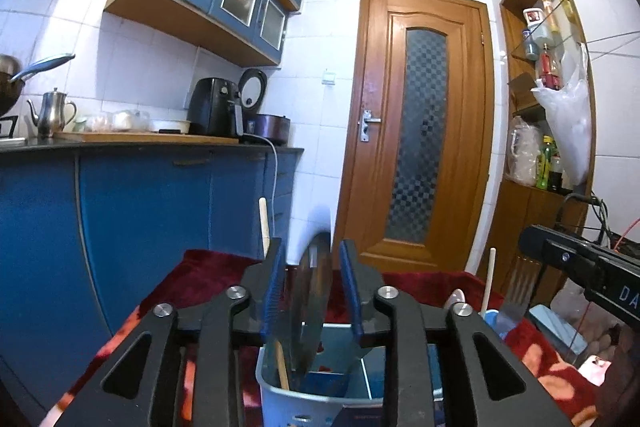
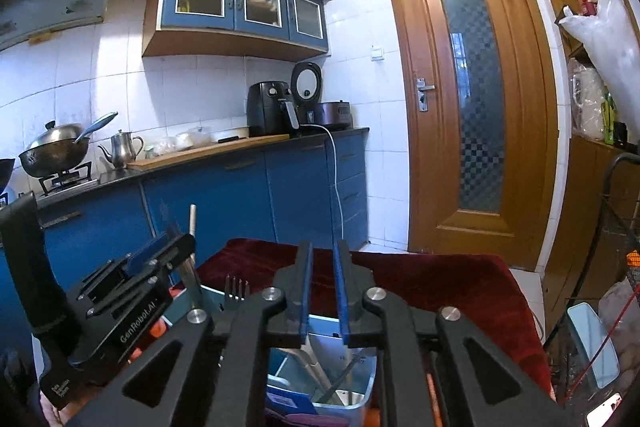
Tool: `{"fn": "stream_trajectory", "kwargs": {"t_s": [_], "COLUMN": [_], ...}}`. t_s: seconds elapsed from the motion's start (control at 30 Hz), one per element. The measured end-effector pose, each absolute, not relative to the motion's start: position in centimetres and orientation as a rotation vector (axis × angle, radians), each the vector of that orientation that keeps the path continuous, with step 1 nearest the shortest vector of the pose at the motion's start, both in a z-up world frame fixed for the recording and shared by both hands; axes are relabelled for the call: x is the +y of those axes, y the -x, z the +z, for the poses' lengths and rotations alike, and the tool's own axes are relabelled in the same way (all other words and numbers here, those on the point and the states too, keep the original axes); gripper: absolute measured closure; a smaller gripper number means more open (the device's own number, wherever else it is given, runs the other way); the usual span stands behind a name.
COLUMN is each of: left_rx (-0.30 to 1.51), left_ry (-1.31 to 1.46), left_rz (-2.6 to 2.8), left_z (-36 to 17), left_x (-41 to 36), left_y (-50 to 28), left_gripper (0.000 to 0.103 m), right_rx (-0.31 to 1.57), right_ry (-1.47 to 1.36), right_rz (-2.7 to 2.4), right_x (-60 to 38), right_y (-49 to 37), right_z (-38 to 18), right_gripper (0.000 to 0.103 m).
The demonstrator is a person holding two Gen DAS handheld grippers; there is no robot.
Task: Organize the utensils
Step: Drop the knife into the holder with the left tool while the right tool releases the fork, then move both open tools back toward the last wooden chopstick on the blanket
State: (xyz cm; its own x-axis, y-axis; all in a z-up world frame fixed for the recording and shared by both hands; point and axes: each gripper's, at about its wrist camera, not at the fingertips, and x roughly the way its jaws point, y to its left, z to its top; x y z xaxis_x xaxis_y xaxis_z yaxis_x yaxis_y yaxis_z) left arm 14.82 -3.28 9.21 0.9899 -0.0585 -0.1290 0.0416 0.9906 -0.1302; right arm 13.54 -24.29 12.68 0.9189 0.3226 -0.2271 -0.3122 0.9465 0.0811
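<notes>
Kitchen, blue cabinets, red cloth (image 1: 420,285) over our work table. Left gripper (image 1: 308,283): jaws parted, a knife (image 1: 310,301) standing upright between them, blade down into the light blue bin (image 1: 276,385) directly below; we judge it released. Right gripper (image 2: 322,287): jaws slightly apart, nothing between them, above a second bin (image 2: 360,401) of utensils. A fork (image 2: 236,289) stands between both.

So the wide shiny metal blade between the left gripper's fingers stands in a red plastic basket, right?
Not quite: the plastic basket is pale blue, not red. The left wrist view shows the wide shiny metal blade standing in it, between the fingers of the left gripper.
</notes>
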Motion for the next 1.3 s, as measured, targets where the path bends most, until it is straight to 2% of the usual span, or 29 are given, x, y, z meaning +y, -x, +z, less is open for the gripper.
{"fn": "stream_trajectory", "kwargs": {"t_s": [0.8,1.3], "left_rx": [0.358,0.528], "left_ry": [0.139,0.091], "left_rz": [-0.152,-0.214], "left_z": [10.4,8.5], "left_x": [-1.9,-3.4], "left_y": [-8.5,-4.4], "left_gripper": [0.070,0.070], "right_rx": [0.311,0.481], "right_ry": [-0.119,-0.168], "right_rz": [0.273,0.279], "right_x": [-25.5,-25.9], "right_y": [-7.1,-2.8], "right_z": [13.6,10.0], "right_gripper": [0.083,0.075]}}
